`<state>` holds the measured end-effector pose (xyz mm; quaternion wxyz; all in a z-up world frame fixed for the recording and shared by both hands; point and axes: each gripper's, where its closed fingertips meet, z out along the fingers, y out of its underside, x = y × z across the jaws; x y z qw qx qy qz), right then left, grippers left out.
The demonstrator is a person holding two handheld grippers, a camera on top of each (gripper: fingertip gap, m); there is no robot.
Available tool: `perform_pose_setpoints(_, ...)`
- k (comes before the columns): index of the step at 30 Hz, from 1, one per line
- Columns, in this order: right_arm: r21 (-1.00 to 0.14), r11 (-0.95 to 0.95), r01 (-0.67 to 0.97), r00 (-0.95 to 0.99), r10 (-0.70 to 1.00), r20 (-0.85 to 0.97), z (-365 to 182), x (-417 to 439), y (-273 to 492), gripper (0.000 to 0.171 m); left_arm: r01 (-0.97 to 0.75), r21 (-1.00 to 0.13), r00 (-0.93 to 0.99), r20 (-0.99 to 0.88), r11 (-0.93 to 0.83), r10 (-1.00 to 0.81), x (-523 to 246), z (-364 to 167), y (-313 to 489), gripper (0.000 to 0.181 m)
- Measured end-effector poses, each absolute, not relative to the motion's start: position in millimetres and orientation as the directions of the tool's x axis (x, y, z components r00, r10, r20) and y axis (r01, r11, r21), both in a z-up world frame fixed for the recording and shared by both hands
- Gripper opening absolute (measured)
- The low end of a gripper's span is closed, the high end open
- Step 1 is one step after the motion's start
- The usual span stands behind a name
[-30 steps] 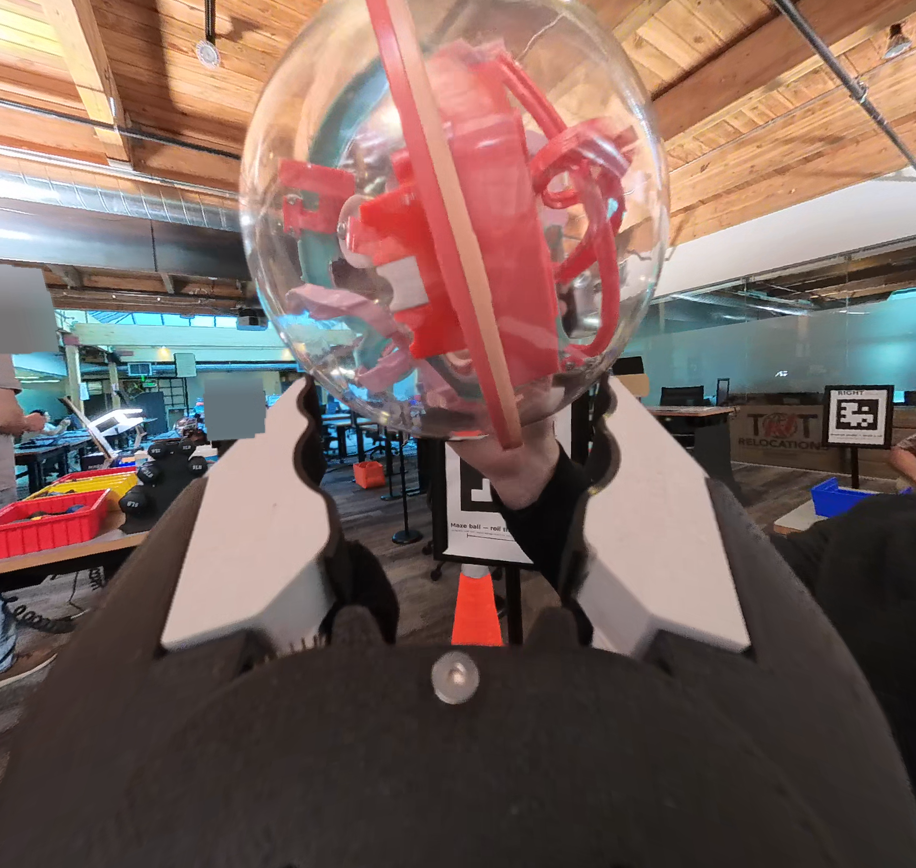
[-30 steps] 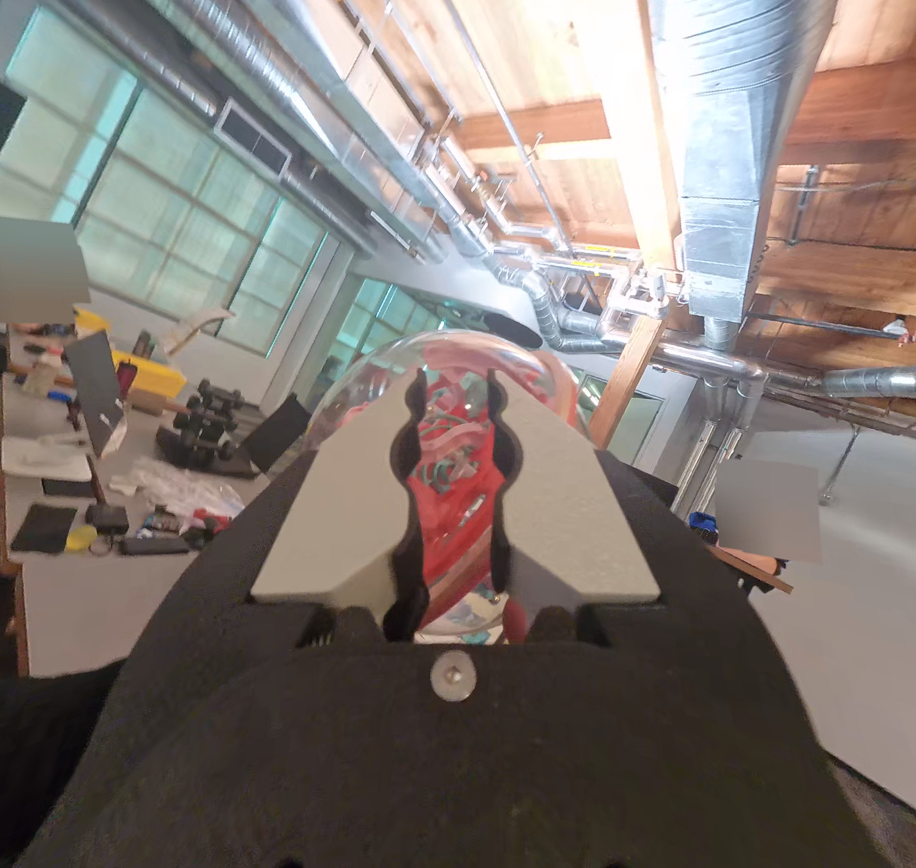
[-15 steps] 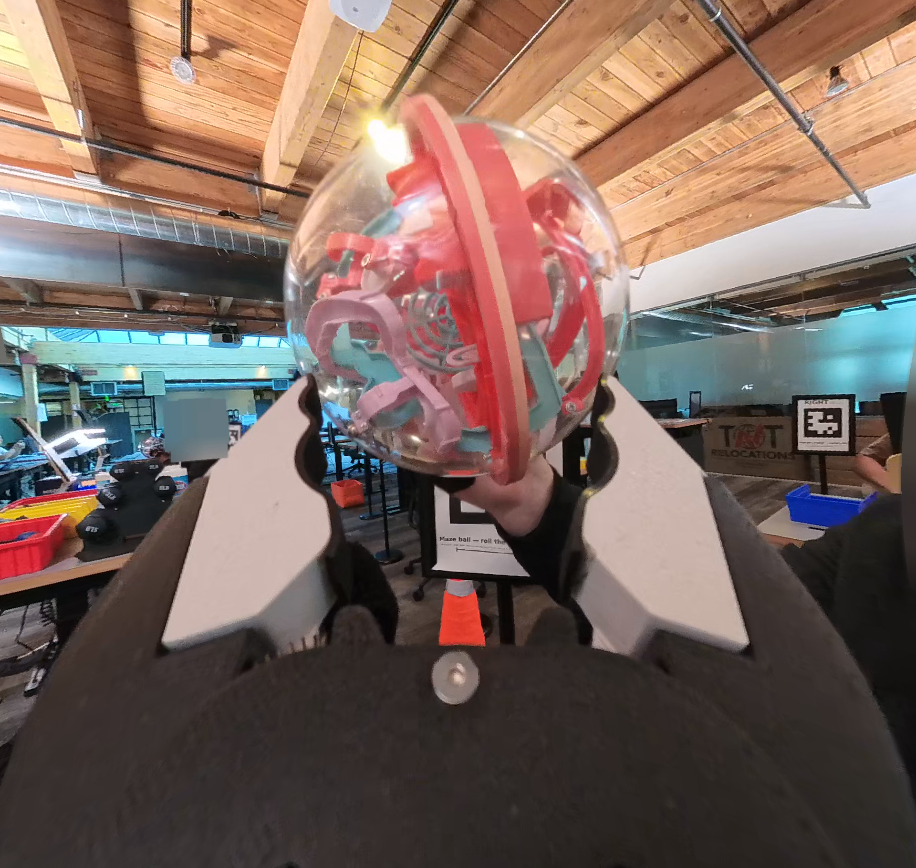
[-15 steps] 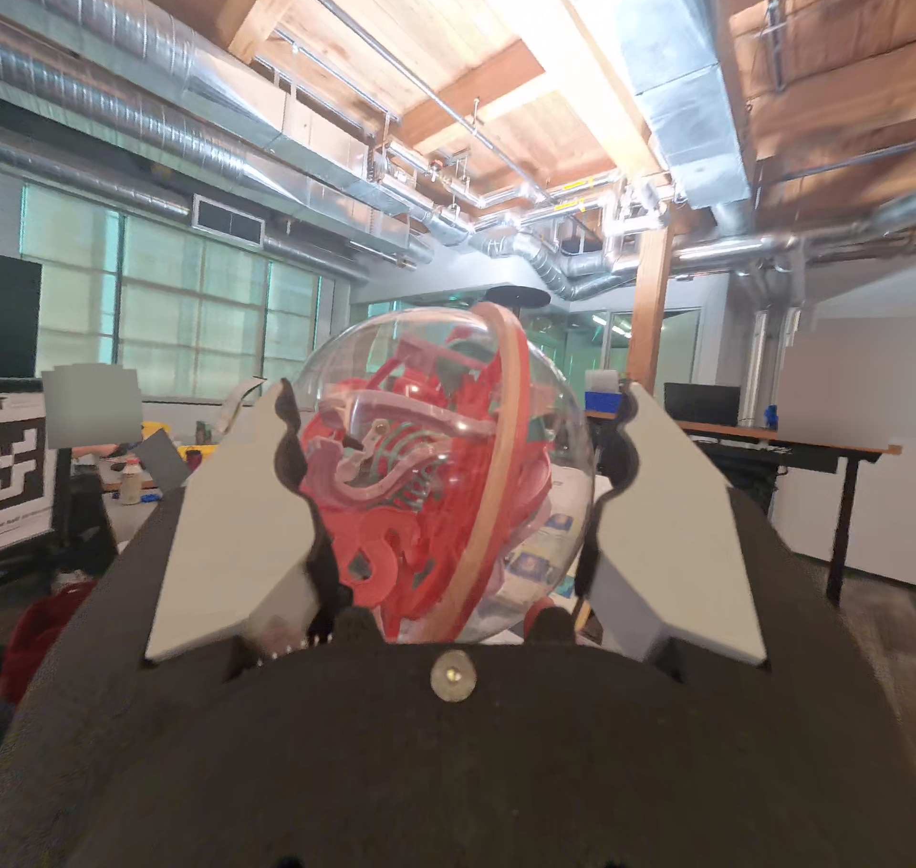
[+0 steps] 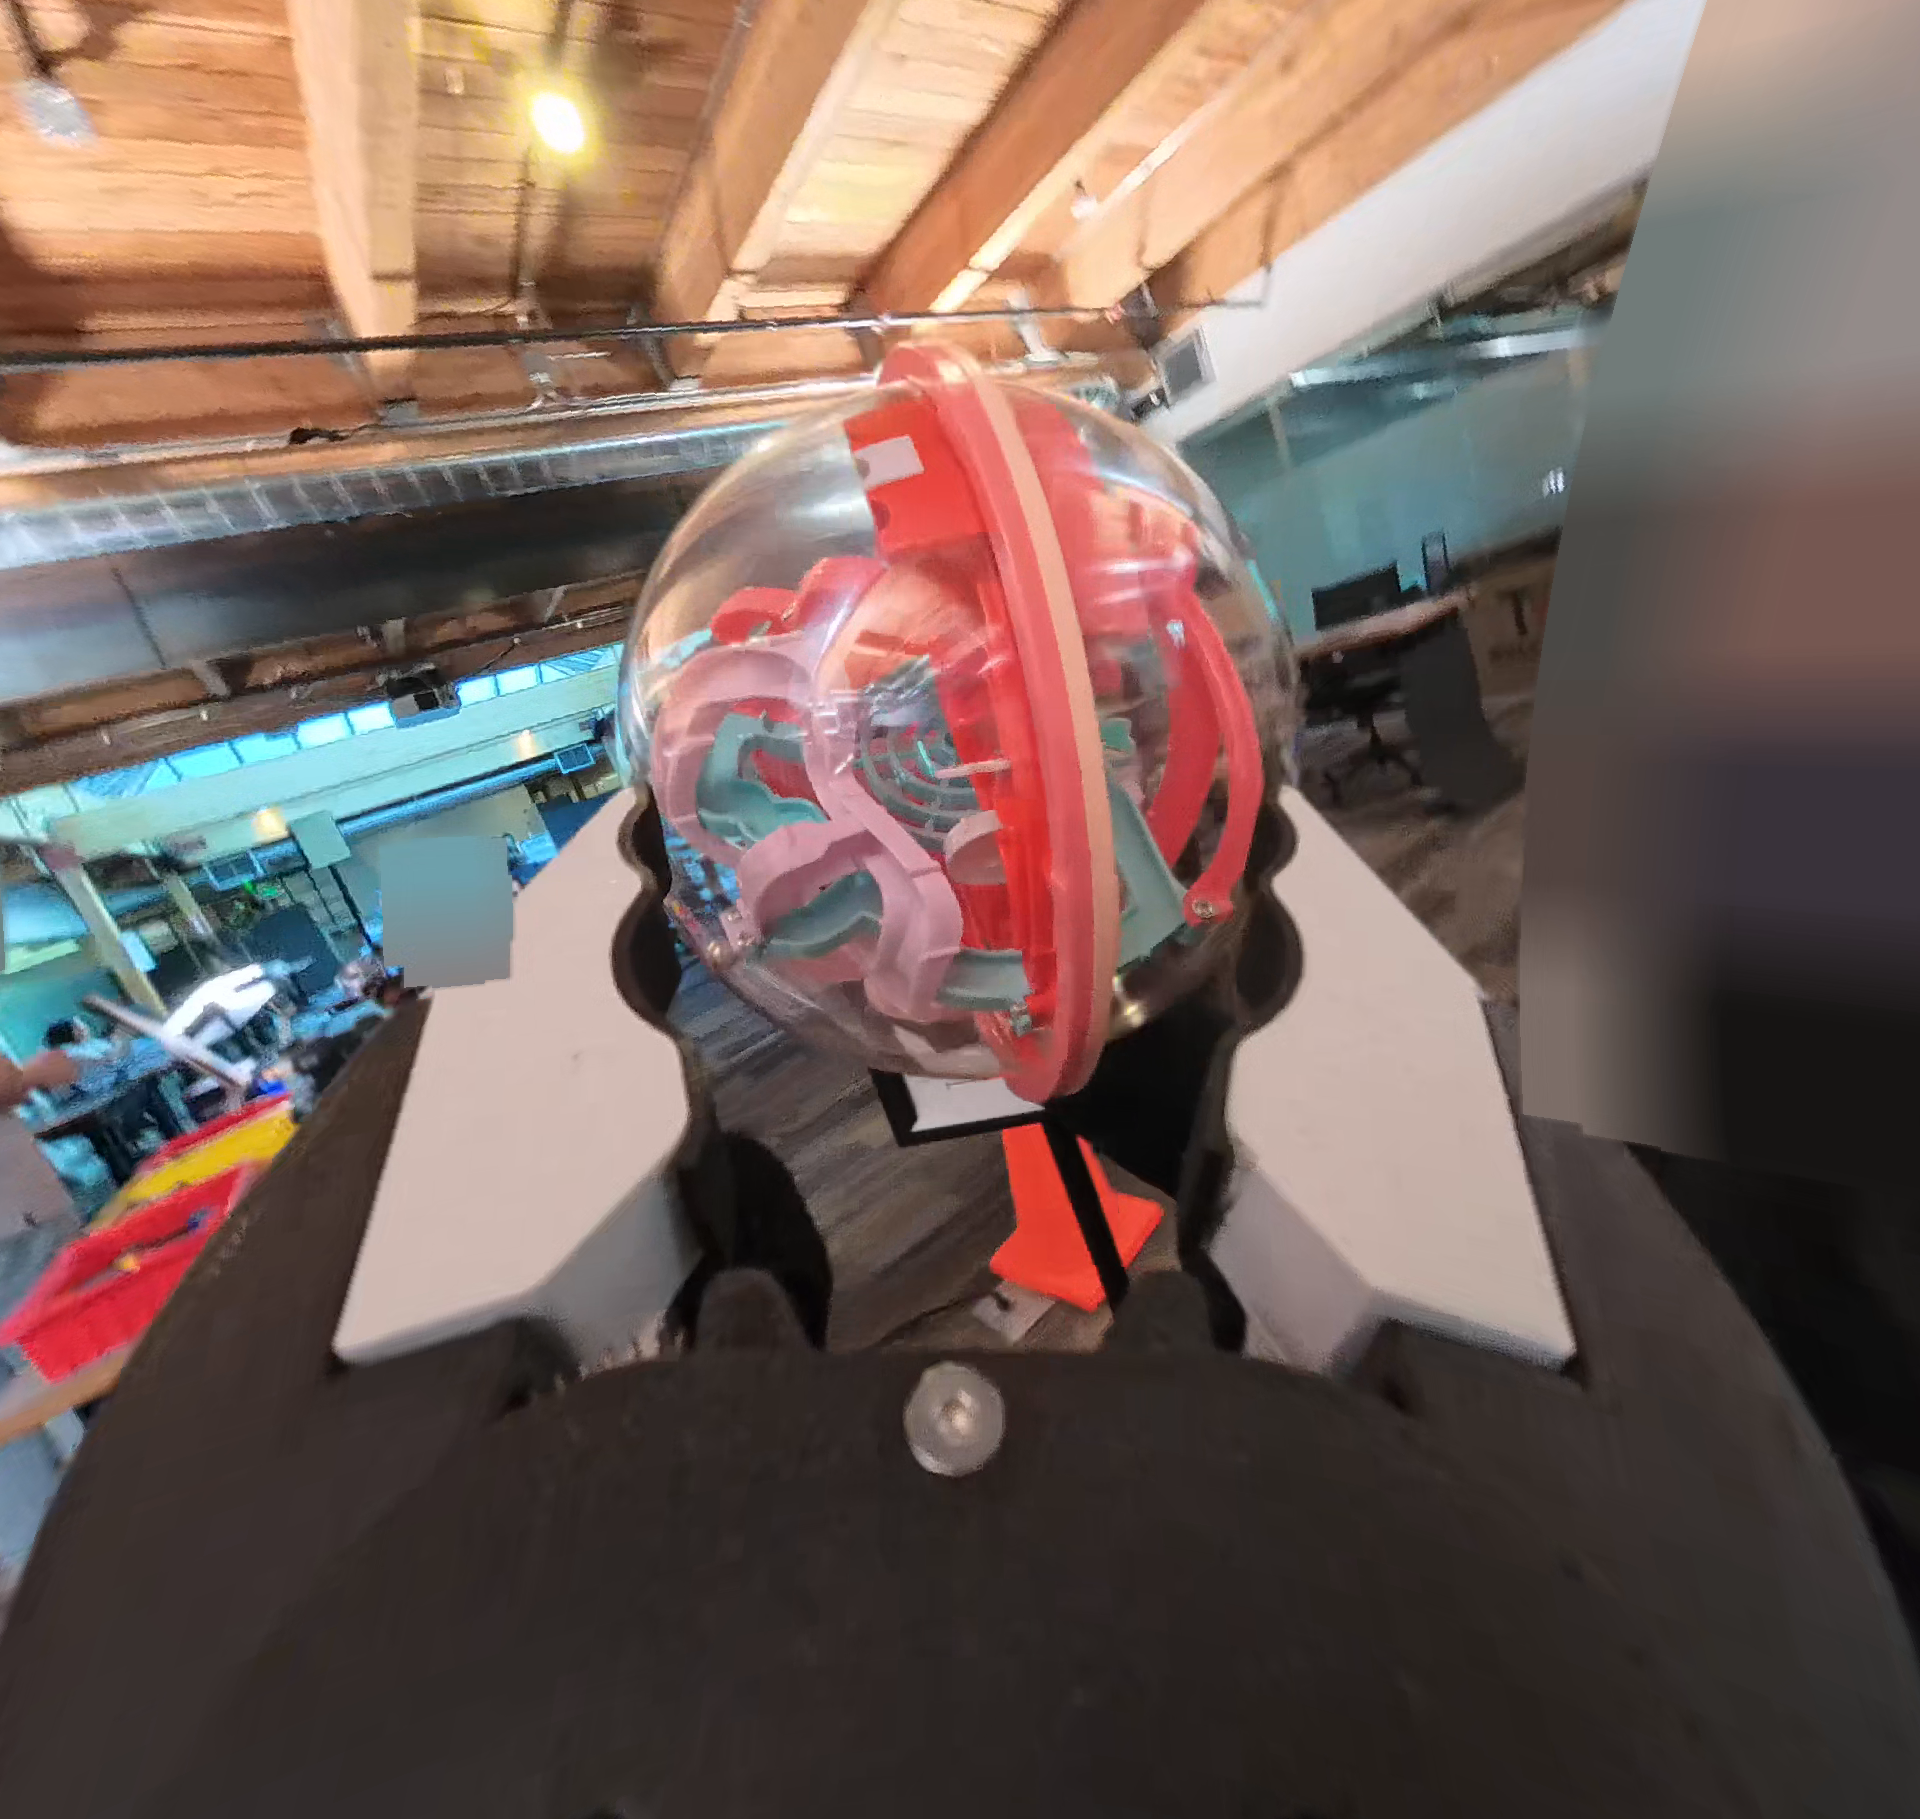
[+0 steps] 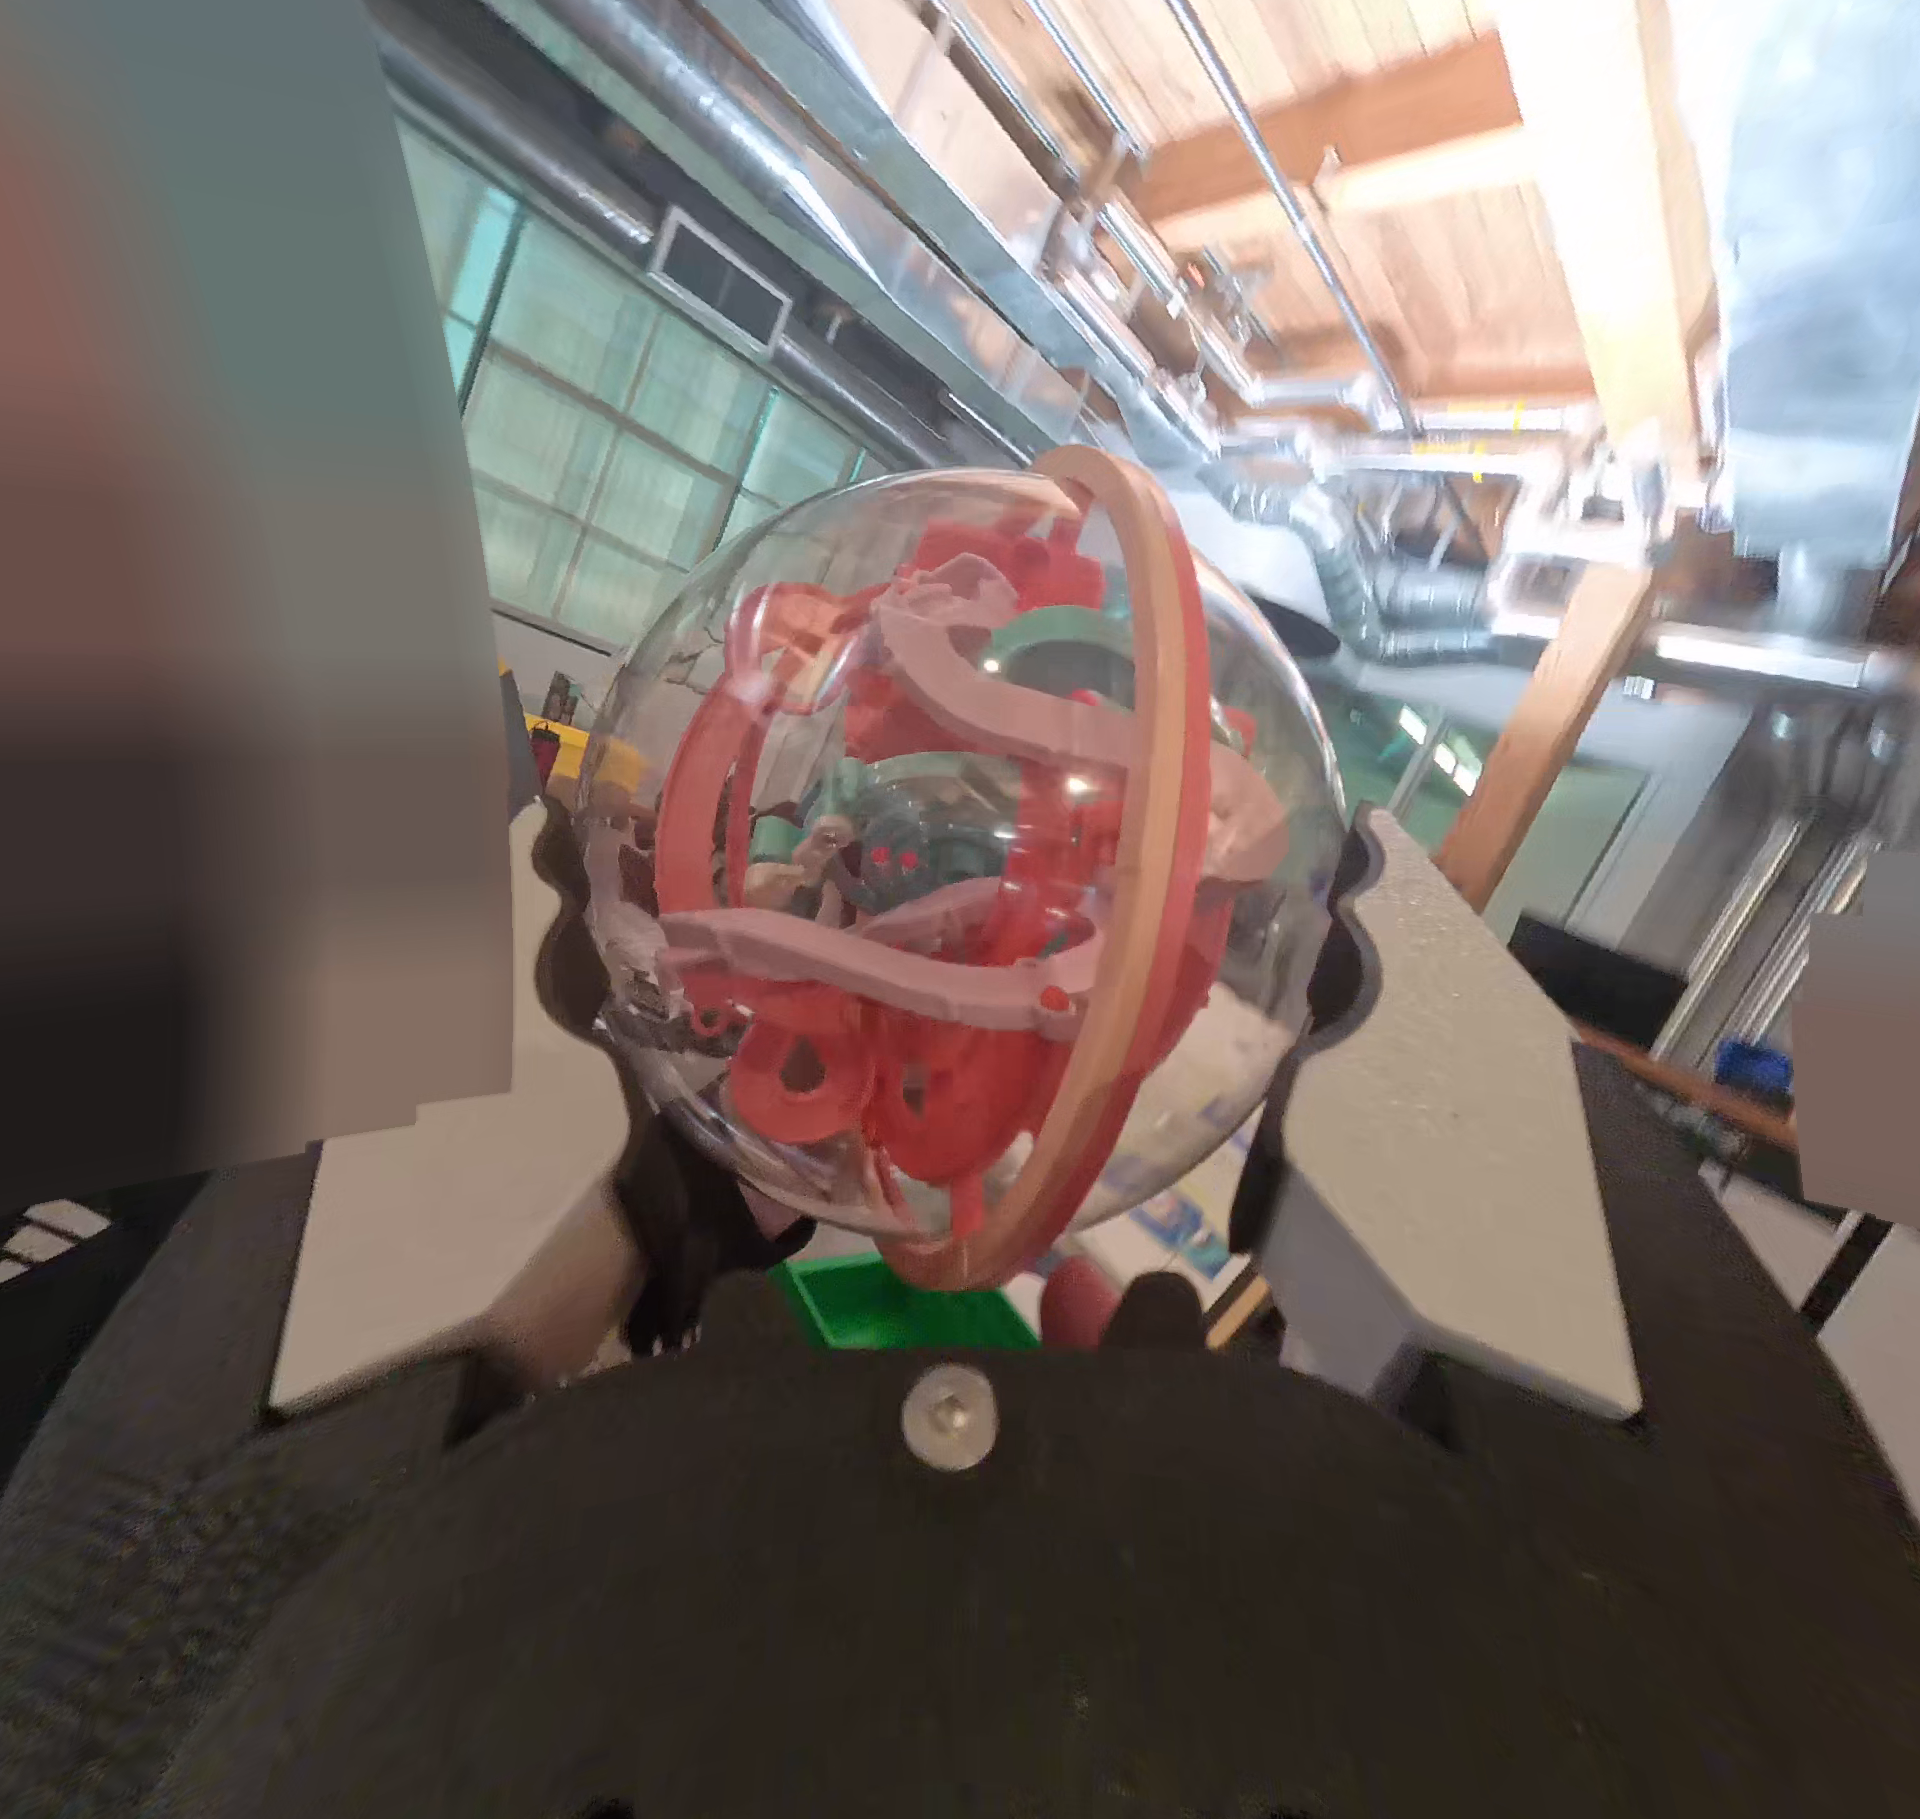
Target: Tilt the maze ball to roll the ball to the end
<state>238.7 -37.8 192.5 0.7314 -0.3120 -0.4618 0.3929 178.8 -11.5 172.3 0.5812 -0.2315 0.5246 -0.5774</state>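
The maze ball is a clear sphere with red, pink and teal tracks inside and a red-and-tan ring around its middle. It is held up in the air, with the ring close to upright. My left gripper has its jaws wide, and its white fingertips press the lower sides of the sphere. My right gripper also clasps the maze ball with wide jaws, one fingertip on each side. I cannot pick out the small rolling ball inside.
Both views tilt up at a wooden beam ceiling and metal ducts. Below the sphere, an orange cone stands on the floor. A red bin sits on a table at the left. A green bin lies below the right gripper.
My right gripper let go of the ball's ring and opened wide around the sphere. The ball turned, and in the left wrist view it sank lower and farther, down between the fingertips.
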Motion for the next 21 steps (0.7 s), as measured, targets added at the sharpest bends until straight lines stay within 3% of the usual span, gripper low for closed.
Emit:
perform_pose_setpoints(3, -0.798, 0.521, -0.304, 0.226, 0.853, 0.47, 217, 242, -48, 0.139, 0.398, -0.845, -0.157, -0.447, 0.358, -0.881, 180, 195, -32, 0.108)
perform_pose_setpoints(5, -0.818, 0.509, -0.268, 0.27, 0.855, 0.444, 227, 239, -33, 0.139, 0.412, -0.874, -0.213, -0.368, 0.258, -0.905, 180, 212, -12, 0.109)
perform_pose_setpoints(8, -0.806, 0.559, -0.195, 0.281, 0.819, 0.5, 221, 229, -39, 0.14, 0.475, -0.831, -0.221, -0.431, 0.29, -0.875, 169, 213, -25, 0.109)
perform_pose_setpoints(10, -0.862, 0.466, -0.2, 0.282, 0.87, 0.405, 215, 231, -6, 0.14, 0.493, -0.85, -0.222, -0.329, 0.186, -0.918, 171, 218, 2, 0.109)
perform_pose_setpoints(13, -0.907, 0.402, -0.125, 0.27, 0.894, 0.358, 174, 209, 20, 0.141, 0.539, -0.826, -0.18, -0.306, 0.167, -0.935, 164, 232, 6, 0.109)
perform_pose_setpoints(17, -0.868, 0.387, -0.313, 0.248, 0.915, 0.318, 179, 211, 18, 0.145, 0.401, -0.881, -0.126, -0.324, 0.25, -0.938, 177, 241, -4, 0.107)
perform_pose_setpoints(21, -0.883, 0.358, -0.305, 0.23, 0.927, 0.297, 175, 209, 27, 0.145, 0.349, -0.903, -0.105, -0.302, 0.249, -0.948, 181, 244, 3, 0.106)
